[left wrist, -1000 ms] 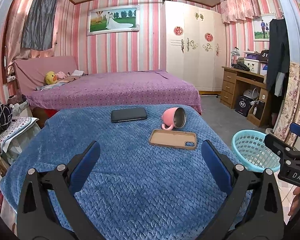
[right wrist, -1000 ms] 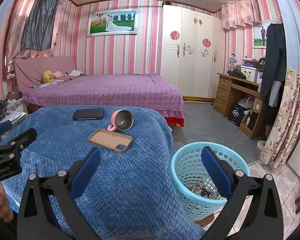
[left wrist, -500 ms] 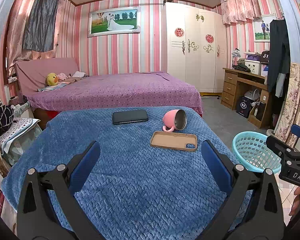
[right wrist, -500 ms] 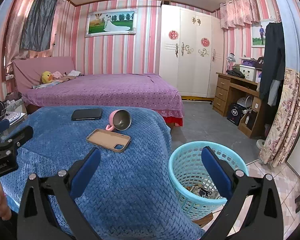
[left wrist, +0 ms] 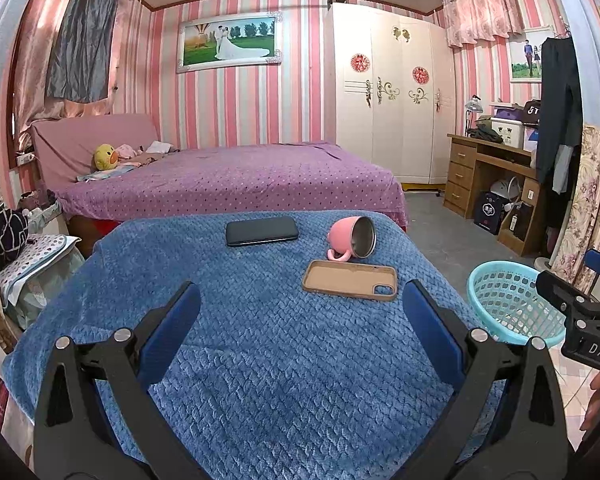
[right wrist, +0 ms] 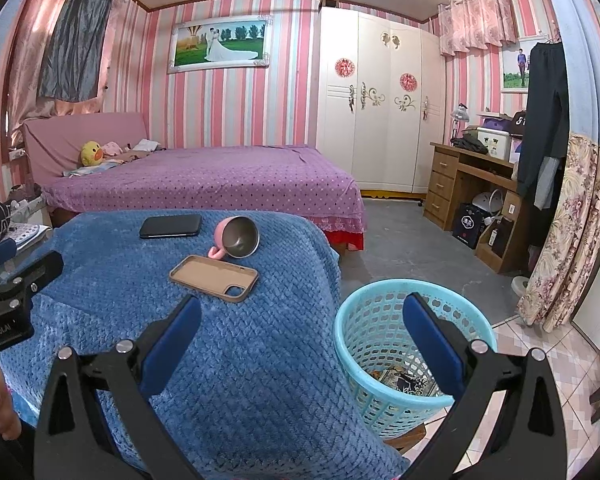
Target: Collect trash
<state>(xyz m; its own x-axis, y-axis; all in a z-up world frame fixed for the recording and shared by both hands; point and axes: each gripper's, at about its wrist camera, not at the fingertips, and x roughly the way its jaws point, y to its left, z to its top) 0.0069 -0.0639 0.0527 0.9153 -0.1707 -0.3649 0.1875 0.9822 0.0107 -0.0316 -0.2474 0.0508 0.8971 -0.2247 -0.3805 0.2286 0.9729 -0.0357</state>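
Where blanket (left wrist: 260, 340) drapes, tipped mug (left wrist: 352, 236) beside phone case (left wrist: 350, 280), phone (left wrist: 262, 231) behind

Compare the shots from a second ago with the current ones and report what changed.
Almost nothing. Both views drift slightly, so the grippers shifted a little; nothing was taken hold of or let go. The left gripper and right gripper stay open and empty. The pink mug still lies on its side, the phone and phone case are unmoved, and the trash stays in the basket.
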